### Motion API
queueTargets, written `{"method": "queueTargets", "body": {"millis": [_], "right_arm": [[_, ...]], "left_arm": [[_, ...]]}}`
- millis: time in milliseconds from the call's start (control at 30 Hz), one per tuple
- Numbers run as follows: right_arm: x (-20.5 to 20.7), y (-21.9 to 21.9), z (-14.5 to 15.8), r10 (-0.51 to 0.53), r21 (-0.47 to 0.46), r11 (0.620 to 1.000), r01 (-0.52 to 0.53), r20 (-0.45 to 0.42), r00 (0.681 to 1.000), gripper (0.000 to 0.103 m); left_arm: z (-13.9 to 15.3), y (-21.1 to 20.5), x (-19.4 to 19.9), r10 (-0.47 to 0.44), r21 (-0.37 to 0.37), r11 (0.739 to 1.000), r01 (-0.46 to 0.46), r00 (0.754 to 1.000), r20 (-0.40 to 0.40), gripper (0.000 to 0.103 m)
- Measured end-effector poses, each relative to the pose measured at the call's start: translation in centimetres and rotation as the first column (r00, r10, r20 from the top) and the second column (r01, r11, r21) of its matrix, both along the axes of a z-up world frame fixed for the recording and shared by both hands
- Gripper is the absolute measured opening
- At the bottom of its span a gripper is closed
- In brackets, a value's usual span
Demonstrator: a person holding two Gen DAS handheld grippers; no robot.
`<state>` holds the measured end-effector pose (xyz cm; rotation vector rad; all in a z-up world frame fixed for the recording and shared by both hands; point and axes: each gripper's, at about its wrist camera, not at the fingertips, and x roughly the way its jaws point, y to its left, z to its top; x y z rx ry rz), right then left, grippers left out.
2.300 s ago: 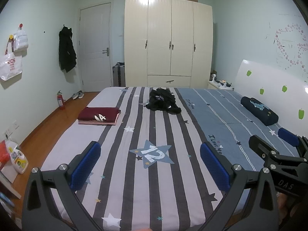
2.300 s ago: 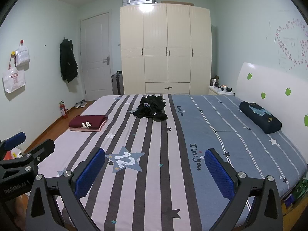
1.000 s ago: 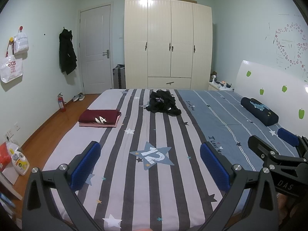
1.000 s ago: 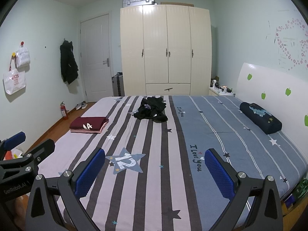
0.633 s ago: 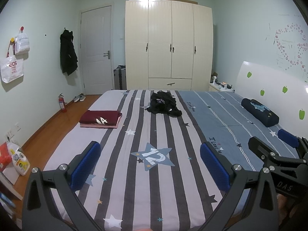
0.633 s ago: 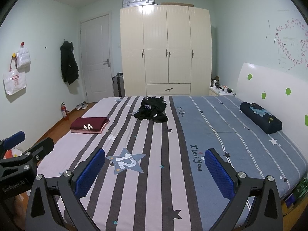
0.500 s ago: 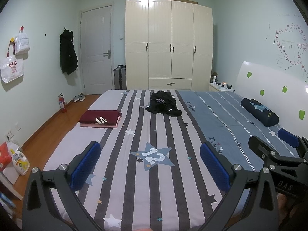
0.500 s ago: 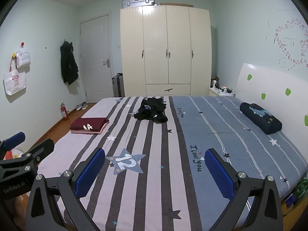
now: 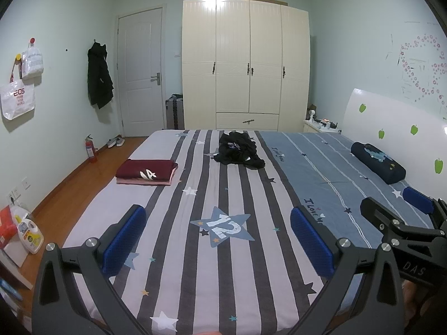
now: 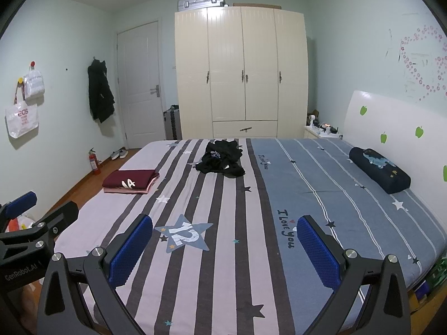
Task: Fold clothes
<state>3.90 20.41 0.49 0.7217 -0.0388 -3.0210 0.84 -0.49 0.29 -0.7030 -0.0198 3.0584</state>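
A crumpled black garment [image 9: 237,150] [image 10: 222,159] lies at the far middle of the striped bed [image 9: 251,265] [image 10: 321,189]. A folded maroon garment [image 9: 146,169] [image 10: 130,181] rests on a folded pink one at the bed's left side. My left gripper [image 9: 218,241] hovers open over the near end of the bed, with nothing between its blue pads. My right gripper [image 10: 225,247] is also open and empty, beside it to the right. Both are far from the clothes.
A navy pillow [image 9: 377,163] [image 10: 380,170] lies by the white headboard [image 10: 391,128] on the right. A cream wardrobe [image 9: 245,67] and a door [image 9: 139,72] stand at the back. A fire extinguisher [image 9: 90,149] and a detergent bottle [image 9: 29,231] sit on the wooden floor at left.
Both grippers have drifted slightly, so the view has tilted a little. Both stay open and the clothes lie where they were.
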Motion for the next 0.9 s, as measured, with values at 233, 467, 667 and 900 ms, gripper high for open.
{"method": "queueTargets", "body": {"millis": [233,467,667,900], "right_arm": [[-2.1,-0.2,-2.5,0.002,0.01,1.0,-0.003,0.038,0.999,0.102],[-7.4,0.2,-9.1,-0.013,0.011,1.0,0.011,0.147,0.989,0.102],[-15.9,0.3,-17.6,-0.002,0.005,1.0,0.001,0.17,0.985,0.102],[-26.6,0.1,-25.5,-0.007,-0.026,1.0,0.013,0.214,0.977,0.102]], "left_arm": [[-2.1,-0.9,-2.1,0.015,0.006,1.0,-0.015,0.999,0.029,0.102],[-8.7,-3.0,-8.2,-0.029,0.041,0.999,0.025,0.993,0.117,0.102],[-17.4,-4.8,-16.3,-0.051,0.032,0.998,0.047,0.989,0.138,0.102],[-24.3,-6.6,-26.2,-0.054,0.136,0.99,0.026,0.976,0.21,0.102]]}}
